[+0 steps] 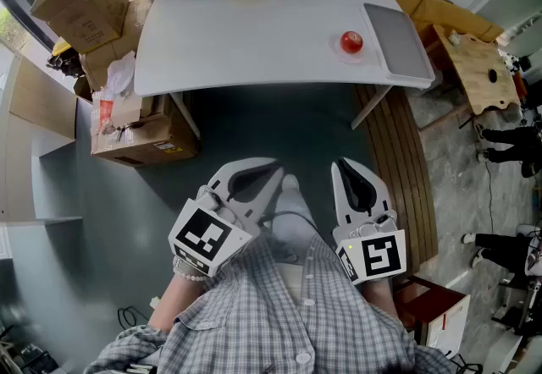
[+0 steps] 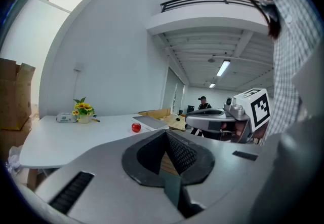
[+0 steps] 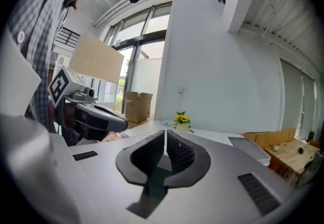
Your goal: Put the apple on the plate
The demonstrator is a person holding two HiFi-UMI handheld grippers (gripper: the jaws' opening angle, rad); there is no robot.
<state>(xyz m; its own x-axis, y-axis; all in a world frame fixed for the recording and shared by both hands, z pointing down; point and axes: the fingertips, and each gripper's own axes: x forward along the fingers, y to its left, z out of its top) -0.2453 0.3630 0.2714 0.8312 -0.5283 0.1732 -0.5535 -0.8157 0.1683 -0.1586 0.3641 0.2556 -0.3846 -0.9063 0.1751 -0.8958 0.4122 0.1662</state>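
Table (image 1: 254, 34): white, smooth, with rounded corners. Apple (image 1: 351, 42): small, round, glossy red, sitting on a pale round plate (image 1: 338, 51) near the table's right end, just beside a flat grey slab (image 1: 398, 41). The plate's rim barely reads against the tabletop. Left gripper (image 1: 273, 169) and right gripper (image 1: 341, 164): matt grey shells with black ribbed pads, held near the person's checked shirt (image 1: 279, 313), well apart from the table. Both pairs of jaws are together, with nothing between them. In the right gripper view the shell covers much of the tabletop, and the apple cannot be seen there
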